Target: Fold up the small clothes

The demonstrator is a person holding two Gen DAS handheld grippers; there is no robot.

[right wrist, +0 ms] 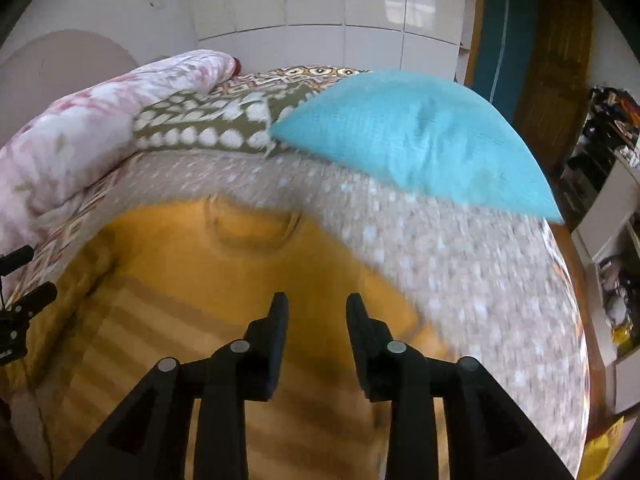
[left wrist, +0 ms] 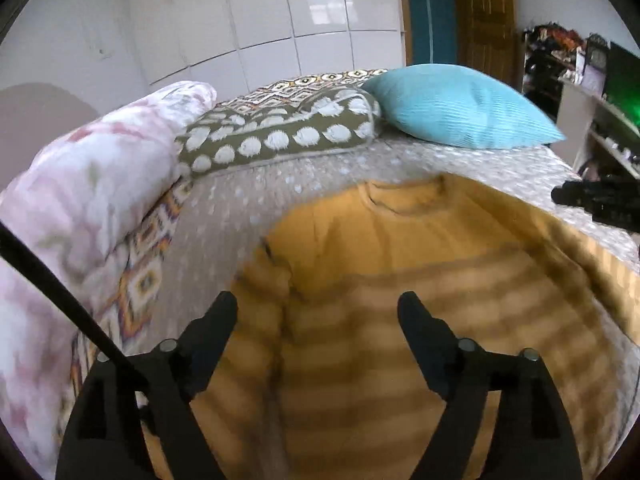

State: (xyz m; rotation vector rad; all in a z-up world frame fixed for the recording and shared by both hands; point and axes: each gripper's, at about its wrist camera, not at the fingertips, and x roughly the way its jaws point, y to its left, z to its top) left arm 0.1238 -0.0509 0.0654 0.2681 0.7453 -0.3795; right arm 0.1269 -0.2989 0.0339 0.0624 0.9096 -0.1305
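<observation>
A small mustard-yellow top with paler stripes (left wrist: 400,280) lies flat on the dotted bedspread (left wrist: 256,208), its neckline toward the pillows. My left gripper (left wrist: 318,308) hangs above the top's left part, fingers wide apart and nothing between them. In the right wrist view the same top (right wrist: 192,264) fills the lower left. My right gripper (right wrist: 317,308) is above the top's right side, jaws partly apart with only air between the fingers. The right gripper's tip (left wrist: 592,200) shows at the right edge of the left wrist view; the left gripper's fingers (right wrist: 28,296) show at the left edge of the right wrist view.
A turquoise pillow (left wrist: 460,108) and an olive pillow with white dots (left wrist: 280,132) lie at the head of the bed. A rolled pink floral duvet (left wrist: 80,200) runs along the left. White wardrobe doors (left wrist: 280,12) stand behind. Shelves with clutter (left wrist: 592,92) are at the right.
</observation>
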